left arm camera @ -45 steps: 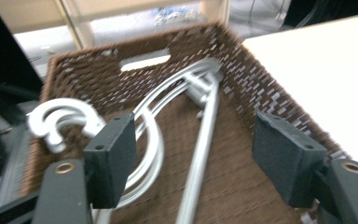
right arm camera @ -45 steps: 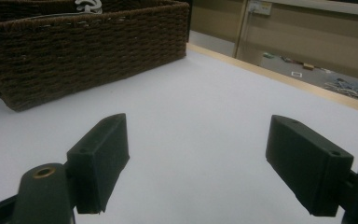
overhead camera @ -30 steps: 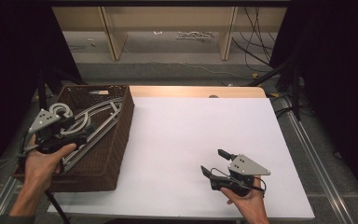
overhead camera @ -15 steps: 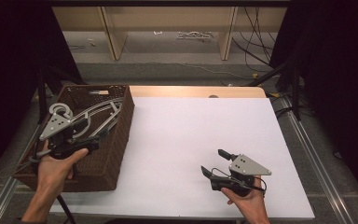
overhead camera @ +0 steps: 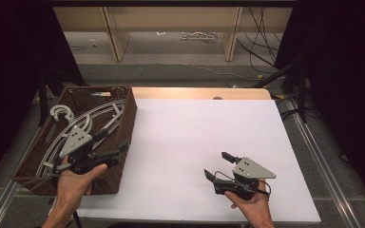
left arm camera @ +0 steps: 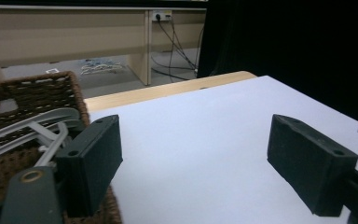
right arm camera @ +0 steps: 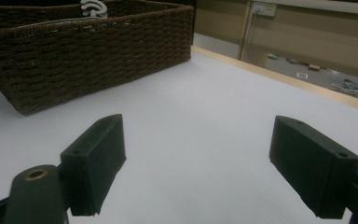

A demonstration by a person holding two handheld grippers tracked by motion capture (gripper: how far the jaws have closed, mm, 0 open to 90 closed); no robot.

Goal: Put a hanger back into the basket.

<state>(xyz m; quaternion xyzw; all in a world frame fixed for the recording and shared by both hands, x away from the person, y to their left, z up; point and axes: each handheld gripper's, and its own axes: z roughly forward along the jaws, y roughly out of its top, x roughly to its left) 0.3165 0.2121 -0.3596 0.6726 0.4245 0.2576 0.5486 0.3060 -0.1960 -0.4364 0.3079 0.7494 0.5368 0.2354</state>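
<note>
A brown basket point(overhead camera: 33, 156) sits at the left side of the high view, on the left edge of the white table point(overhead camera: 195, 137). Grey hangers point(overhead camera: 83, 124) lie inside it, with a hook near its upper left corner.

The left gripper point(overhead camera: 109, 145) is at the lower left, held by the left hand point(overhead camera: 73, 178) over the right half of the basket. Its jaws are wide apart and hold nothing. In the left gripper view, the left gripper point(left arm camera: 193, 163) has one jaw over the basket point(left arm camera: 28, 95) edge, close to the hangers point(left arm camera: 32, 126), and the other over the table point(left arm camera: 200, 130).

The right gripper point(overhead camera: 217, 165) is at the lower right, held by the right hand point(overhead camera: 252, 204) just over the bare table, well apart from the basket. Its jaws are wide apart too, and empty. In the right gripper view, the right gripper point(right arm camera: 196, 163) points across the table point(right arm camera: 191, 107) toward the basket point(right arm camera: 88, 51) at the upper left.
</note>
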